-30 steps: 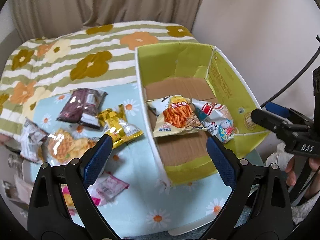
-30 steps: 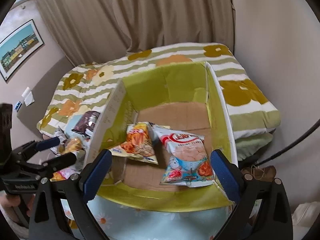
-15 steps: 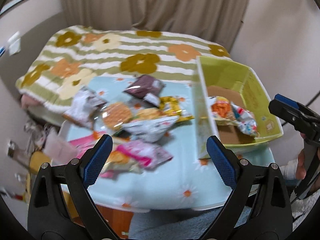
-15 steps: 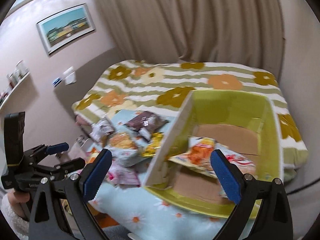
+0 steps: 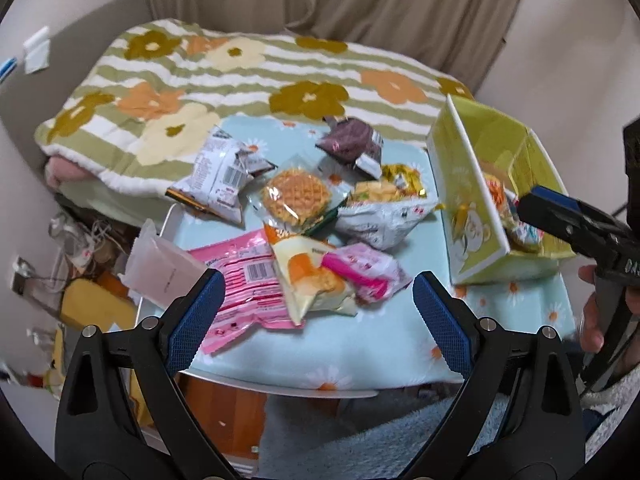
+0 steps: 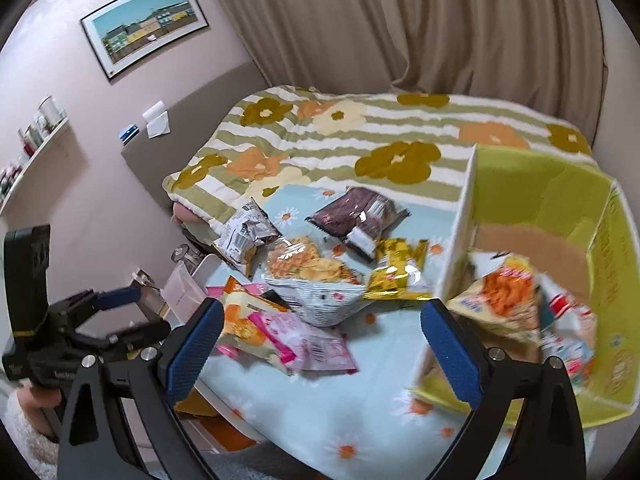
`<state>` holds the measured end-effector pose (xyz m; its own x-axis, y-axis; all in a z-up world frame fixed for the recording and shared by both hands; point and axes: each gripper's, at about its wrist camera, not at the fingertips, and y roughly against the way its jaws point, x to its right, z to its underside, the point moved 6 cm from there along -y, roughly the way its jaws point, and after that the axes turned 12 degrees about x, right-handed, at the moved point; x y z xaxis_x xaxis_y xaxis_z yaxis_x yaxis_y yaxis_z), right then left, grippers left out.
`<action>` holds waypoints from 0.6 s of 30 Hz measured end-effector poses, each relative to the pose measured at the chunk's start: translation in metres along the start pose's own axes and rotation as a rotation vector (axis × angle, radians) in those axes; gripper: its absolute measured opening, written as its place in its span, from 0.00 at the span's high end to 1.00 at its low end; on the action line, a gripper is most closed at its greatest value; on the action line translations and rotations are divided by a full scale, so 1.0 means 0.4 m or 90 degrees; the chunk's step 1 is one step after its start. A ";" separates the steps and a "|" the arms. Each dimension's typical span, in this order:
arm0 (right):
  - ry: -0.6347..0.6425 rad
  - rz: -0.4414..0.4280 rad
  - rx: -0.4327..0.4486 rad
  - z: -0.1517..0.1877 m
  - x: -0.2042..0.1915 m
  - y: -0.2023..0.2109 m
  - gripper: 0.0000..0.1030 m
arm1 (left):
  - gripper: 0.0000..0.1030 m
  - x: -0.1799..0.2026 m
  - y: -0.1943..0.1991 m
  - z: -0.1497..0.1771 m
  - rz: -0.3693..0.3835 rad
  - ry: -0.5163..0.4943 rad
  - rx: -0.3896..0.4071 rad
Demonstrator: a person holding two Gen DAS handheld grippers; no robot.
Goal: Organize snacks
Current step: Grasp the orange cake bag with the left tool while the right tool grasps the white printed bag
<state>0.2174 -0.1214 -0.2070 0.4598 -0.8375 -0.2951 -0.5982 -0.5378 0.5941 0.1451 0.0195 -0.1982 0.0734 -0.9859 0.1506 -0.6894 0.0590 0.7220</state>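
Nearest to me, my left gripper (image 5: 316, 312), black with blue ribbed pads, hangs with its jaws spread wide and nothing between them. My right gripper (image 6: 322, 350) looks the same: spread wide, empty, its right finger in front of the box's near corner (from this angle I cannot tell if they touch).

Just beyond the left gripper lies a low table covered in a pale blue cloth with daisies (image 5: 360, 352). On it sits a loose heap of snack packets. Closest is a flat pink foil packet with a barcode (image 5: 248, 280), partly under a cream packet showing an orange pastry (image 5: 312, 276), with a second pink wrapper (image 5: 368, 268) beside that. Further back come a clear-wrapped round golden waffle (image 5: 296, 196), a white crumpled chip bag (image 5: 380, 216), a gold foil packet (image 6: 394, 272), a silver-white packet (image 5: 216, 172) and, farthest, a dark purple packet (image 5: 352, 144).

At the table's right end stands an open yellow-green cardboard box (image 6: 540, 196) with a brown floor. Inside it lie an orange-printed snack bag (image 6: 504, 296) and a white-and-red bag (image 6: 568, 324).

Behind the table, a bed with a green-striped flowered quilt (image 5: 248, 72) stands before beige curtains (image 6: 400, 20).
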 end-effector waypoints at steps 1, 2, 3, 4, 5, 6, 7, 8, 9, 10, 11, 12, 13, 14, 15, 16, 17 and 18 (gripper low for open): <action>-0.003 0.006 -0.005 0.005 -0.007 -0.014 0.05 | 0.08 -0.006 -0.007 0.006 0.008 -0.005 -0.007; -0.006 0.013 -0.008 0.010 -0.014 -0.028 0.05 | 0.08 -0.012 -0.018 0.010 0.017 -0.010 -0.015; -0.013 0.020 -0.012 0.015 -0.020 -0.042 0.05 | 0.08 -0.017 -0.031 0.015 0.031 -0.014 -0.025; -0.023 0.026 -0.017 0.019 -0.023 -0.056 0.05 | 0.08 -0.020 -0.045 0.020 0.047 -0.018 -0.037; -0.034 0.031 -0.021 0.023 -0.026 -0.068 0.05 | 0.08 -0.025 -0.064 0.027 0.064 -0.024 -0.052; -0.041 0.037 -0.023 0.024 -0.028 -0.077 0.05 | 0.08 -0.027 -0.076 0.030 0.073 -0.030 -0.059; -0.050 0.045 -0.026 0.028 -0.031 -0.089 0.05 | 0.08 -0.028 -0.094 0.035 0.086 -0.043 -0.068; -0.057 0.053 -0.029 0.031 -0.031 -0.098 0.05 | 0.08 -0.028 -0.106 0.039 0.095 -0.059 -0.074; -0.062 0.058 -0.031 0.033 -0.031 -0.101 0.05 | 0.08 -0.027 -0.119 0.043 0.100 -0.086 -0.080; -0.070 0.066 -0.033 0.034 -0.030 -0.109 0.05 | 0.08 -0.023 -0.134 0.047 0.104 -0.126 -0.085; -0.075 0.073 -0.035 0.036 -0.031 -0.115 0.05 | 0.08 -0.020 -0.143 0.051 0.108 -0.162 -0.088; -0.078 0.082 -0.037 0.038 -0.030 -0.123 0.05 | 0.08 -0.017 -0.150 0.053 0.111 -0.193 -0.089; -0.081 0.093 -0.039 0.039 -0.028 -0.131 0.05 | 0.08 -0.010 -0.161 0.059 0.116 -0.243 -0.089; -0.085 0.103 -0.042 0.041 -0.025 -0.138 0.05 | 0.08 -0.007 -0.166 0.064 0.121 -0.275 -0.089; -0.091 0.111 -0.043 0.045 -0.020 -0.144 0.05 | 0.08 -0.001 -0.175 0.070 0.127 -0.315 -0.089; -0.099 0.121 -0.044 0.047 -0.014 -0.151 0.05 | 0.08 0.006 -0.181 0.074 0.135 -0.352 -0.088; -0.108 0.130 -0.044 0.050 -0.008 -0.158 0.05 | 0.08 0.013 -0.189 0.078 0.144 -0.385 -0.086; -0.115 0.136 -0.044 0.053 -0.004 -0.162 0.05 | 0.08 0.022 -0.202 0.086 0.154 -0.430 -0.083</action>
<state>0.2417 -0.0872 -0.2611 0.1996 -0.9383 -0.2823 -0.6201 -0.3440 0.7050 0.1767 0.0005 -0.2784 -0.5592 -0.8226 -0.1030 -0.5357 0.2638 0.8022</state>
